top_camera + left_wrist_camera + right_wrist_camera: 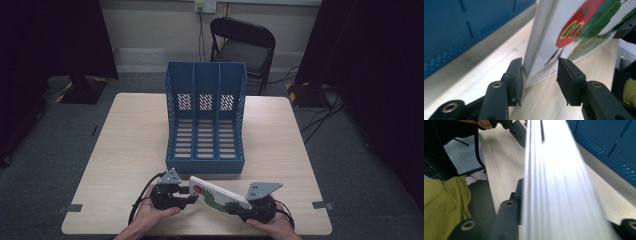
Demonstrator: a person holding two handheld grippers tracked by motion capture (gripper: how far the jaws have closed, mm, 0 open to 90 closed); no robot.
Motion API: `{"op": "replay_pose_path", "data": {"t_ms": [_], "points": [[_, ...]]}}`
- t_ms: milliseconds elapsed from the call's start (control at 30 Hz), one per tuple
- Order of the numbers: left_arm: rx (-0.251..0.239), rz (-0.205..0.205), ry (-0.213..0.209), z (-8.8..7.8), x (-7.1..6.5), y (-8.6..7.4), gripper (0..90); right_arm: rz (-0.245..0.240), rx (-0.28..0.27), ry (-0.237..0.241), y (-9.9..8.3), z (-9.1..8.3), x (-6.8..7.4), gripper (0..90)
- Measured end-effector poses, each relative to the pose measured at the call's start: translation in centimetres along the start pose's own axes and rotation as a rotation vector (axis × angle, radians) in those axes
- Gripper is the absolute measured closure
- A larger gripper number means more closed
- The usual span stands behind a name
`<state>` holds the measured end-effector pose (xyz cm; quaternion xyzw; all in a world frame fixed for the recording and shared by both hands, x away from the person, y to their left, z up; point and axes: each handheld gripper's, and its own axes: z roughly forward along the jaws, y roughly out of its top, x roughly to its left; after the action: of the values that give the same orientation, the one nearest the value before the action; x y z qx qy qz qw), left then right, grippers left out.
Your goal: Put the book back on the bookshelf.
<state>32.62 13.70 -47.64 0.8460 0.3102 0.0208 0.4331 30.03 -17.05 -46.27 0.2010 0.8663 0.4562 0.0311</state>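
Fingers first: on the left gripper (540, 75) one pad (517, 73) is touching the book (574, 32) at its corner while the other stands clear of the cover, so it's straddling the book, not pinching it. Over on the right gripper (564, 225) the book's edge runs straight up between the jaws; one pad (519, 192) sits against it, the far one is hidden, so I can't tell if it's a real clamp.

From above, the book (218, 195) is propped on edge at the near side of the table (135, 145), tilted, one gripper at each end, just in front of the blue rack (205, 120).

If it were me, I'd close the left pads fully on that corner before lifting, otherwise the book could swing or drop flat. Then raise both ends level and line the spine up with a slot.

The rack's low front lip and the dividers look like the things to clear. A chair (243, 45) sits well behind, no bother.
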Motion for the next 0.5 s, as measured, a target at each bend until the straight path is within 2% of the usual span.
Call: {"op": "replay_pose_path", "data": {"t_ms": [67, 233, 267, 300, 367, 500], "points": [[0.002, 0.003, 0.01, 0.02, -0.3, -0.01, 54.5, -0.007, 0.005, -0.014, 0.01, 0.18, 0.18, 66.4], [0.0, -0.003, 0.002, 0.03, -0.15, -0.01, 53.8, -0.004, 0.017, -0.028, -0.14, 0.58, 0.08, 64.2], [0.002, -0.006, 0.013, -0.09, -0.02, -0.01, 53.8, 0.012, -0.005, -0.014, 0.14, 0.88, -0.23, 72.1], [-0.001, -0.006, 0.01, -0.09, 0.07, -0.04, 54.0, 0.002, -0.003, -0.015, 0.22, 0.93, -0.18, 74.9], [-0.001, -0.009, 0.011, -0.03, 0.07, -0.01, 54.5, 0.004, -0.001, -0.003, 0.18, 0.95, -0.17, 76.1], [0.002, -0.008, 0.009, -0.08, 0.06, -0.03, 55.1, -0.008, 0.002, -0.014, 0.3, 0.84, -0.06, 76.3]]}}
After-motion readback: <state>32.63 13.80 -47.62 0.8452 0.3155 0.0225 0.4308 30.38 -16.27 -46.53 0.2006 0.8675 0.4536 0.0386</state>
